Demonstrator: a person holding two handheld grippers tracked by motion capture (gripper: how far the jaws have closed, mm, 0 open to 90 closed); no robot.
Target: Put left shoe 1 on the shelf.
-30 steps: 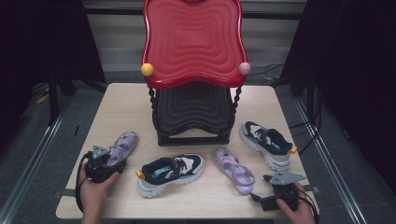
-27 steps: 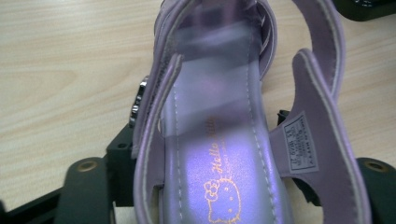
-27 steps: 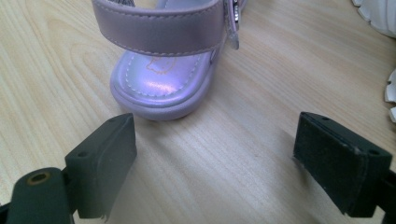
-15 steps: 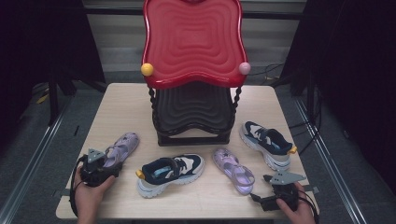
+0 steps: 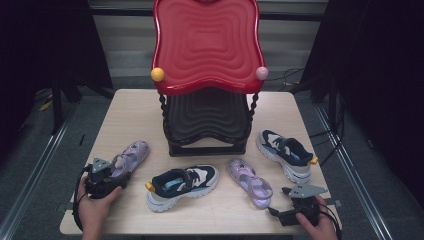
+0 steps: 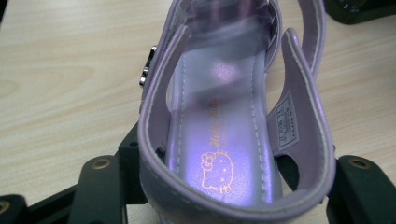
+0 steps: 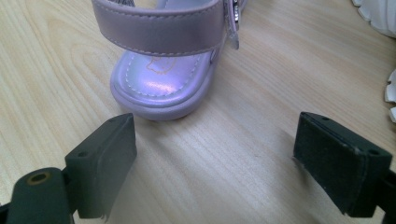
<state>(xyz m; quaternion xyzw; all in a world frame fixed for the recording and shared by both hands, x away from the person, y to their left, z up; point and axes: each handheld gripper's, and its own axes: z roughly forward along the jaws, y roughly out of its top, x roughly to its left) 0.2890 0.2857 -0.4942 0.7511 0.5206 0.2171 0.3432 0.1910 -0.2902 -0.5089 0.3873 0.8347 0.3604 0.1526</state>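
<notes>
While the left claw clamps its heel, the purple sandal lies toe away toward the rack

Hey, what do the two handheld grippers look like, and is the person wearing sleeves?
Both are black. The left gripper and the right gripper each carry a grey three-cornered plate on top and trail a black cable. Up close, the jaws are chunky matte black blocks with small brass-coloured rivets. The forearms coming in from the bottom edge are bare; no sleeves or gloves are visible.

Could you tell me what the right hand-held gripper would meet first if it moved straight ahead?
Most likely the heel of the purple sandal, just ahead of the open right hand-held gripper, slightly left of centre.
</notes>
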